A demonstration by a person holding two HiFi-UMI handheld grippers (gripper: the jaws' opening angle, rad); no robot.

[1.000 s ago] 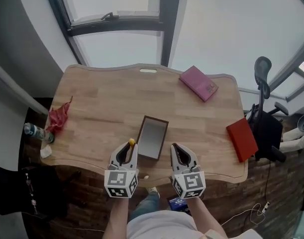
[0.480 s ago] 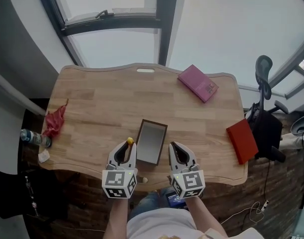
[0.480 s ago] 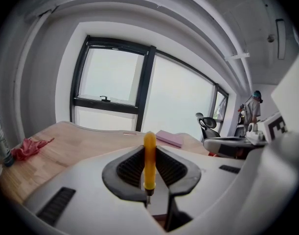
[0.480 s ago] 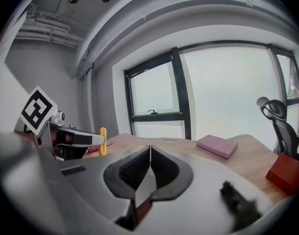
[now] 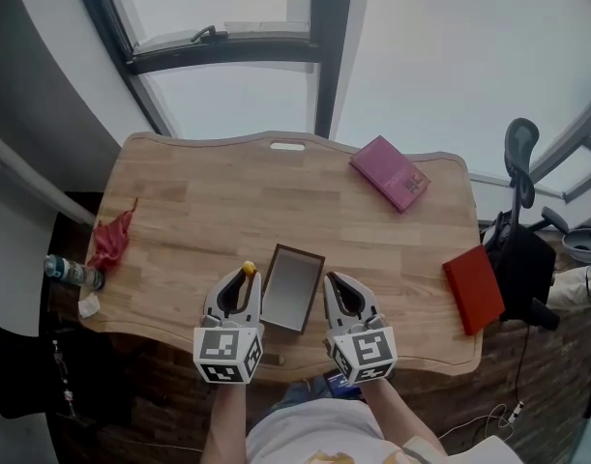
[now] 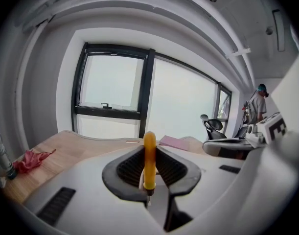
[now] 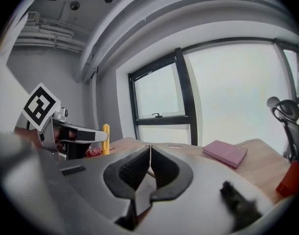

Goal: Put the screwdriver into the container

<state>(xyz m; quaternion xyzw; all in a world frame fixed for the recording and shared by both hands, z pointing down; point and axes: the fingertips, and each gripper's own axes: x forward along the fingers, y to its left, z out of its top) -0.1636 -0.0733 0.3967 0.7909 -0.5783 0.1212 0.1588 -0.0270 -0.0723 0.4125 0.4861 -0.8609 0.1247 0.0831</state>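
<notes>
L gripper: jaws pinch screwdriver | R gripper: jaws together | wood desk, window beyond

I see the screwdriver: slim yellow handle, standing upright, pinched in the left gripper, just left of the container. I note the container: open rectangular box, dark rim, grey inside, slightly skewed on the table near its front edge.
</notes>
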